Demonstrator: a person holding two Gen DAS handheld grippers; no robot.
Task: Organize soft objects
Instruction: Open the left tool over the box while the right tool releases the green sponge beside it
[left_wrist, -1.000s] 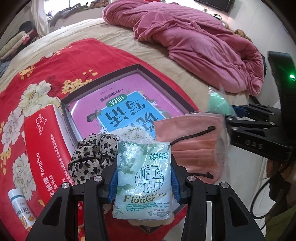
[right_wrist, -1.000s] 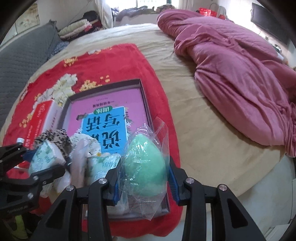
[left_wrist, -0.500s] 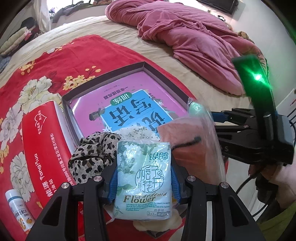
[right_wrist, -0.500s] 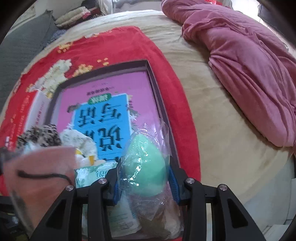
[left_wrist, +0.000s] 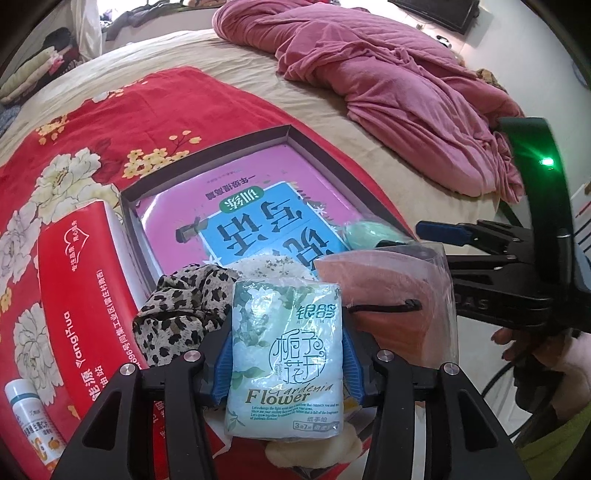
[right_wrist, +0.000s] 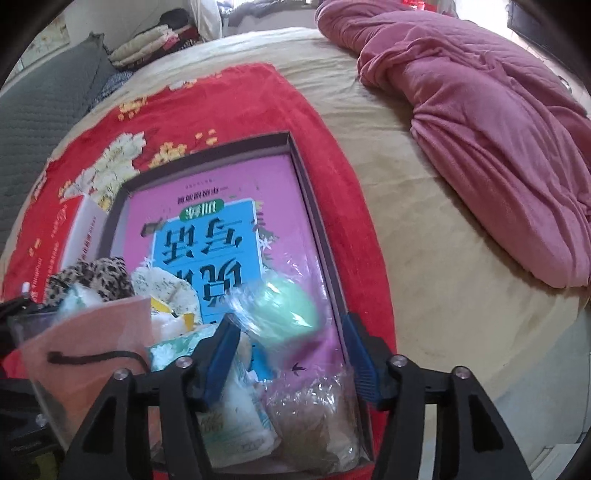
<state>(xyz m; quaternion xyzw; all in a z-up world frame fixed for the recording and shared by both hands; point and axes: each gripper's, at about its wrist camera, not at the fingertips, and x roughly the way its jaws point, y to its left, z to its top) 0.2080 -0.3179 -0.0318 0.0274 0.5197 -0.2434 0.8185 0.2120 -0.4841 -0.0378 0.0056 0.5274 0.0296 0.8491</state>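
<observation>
- At the left edge of the red blanket (left_wrist: 192, 107) you have a small white bottle (left_wrist: 27, 417), and beside it a red box (left_wrist: 79, 295) that stands against the left wall of the tray (left_wrist: 207, 151).
- In the near left corner of the tray lies a leopard cloth (left_wrist: 177, 306), with a white floral piece (left_wrist: 266, 264) just behind it.
- Your left gripper (left_wrist: 286, 362) pinches a tissue pack (left_wrist: 284, 358) between its blue pads (left_wrist: 223, 363), above the near edge of the tray.
- Right of the pack is a pink mask (left_wrist: 384, 295) in a clear bag; what holds it I cannot tell.
- A pink book (right_wrist: 218, 229) covers the tray floor.
- Your right gripper (right_wrist: 290, 354) has its fingers spread over the near right corner of the tray, and the green sponge (right_wrist: 286, 310) in its clear wrap sits between and just ahead of them; it is blurred.
- On the far right of the bed (right_wrist: 424, 236) lies a crumpled pink quilt (right_wrist: 498, 129).
</observation>
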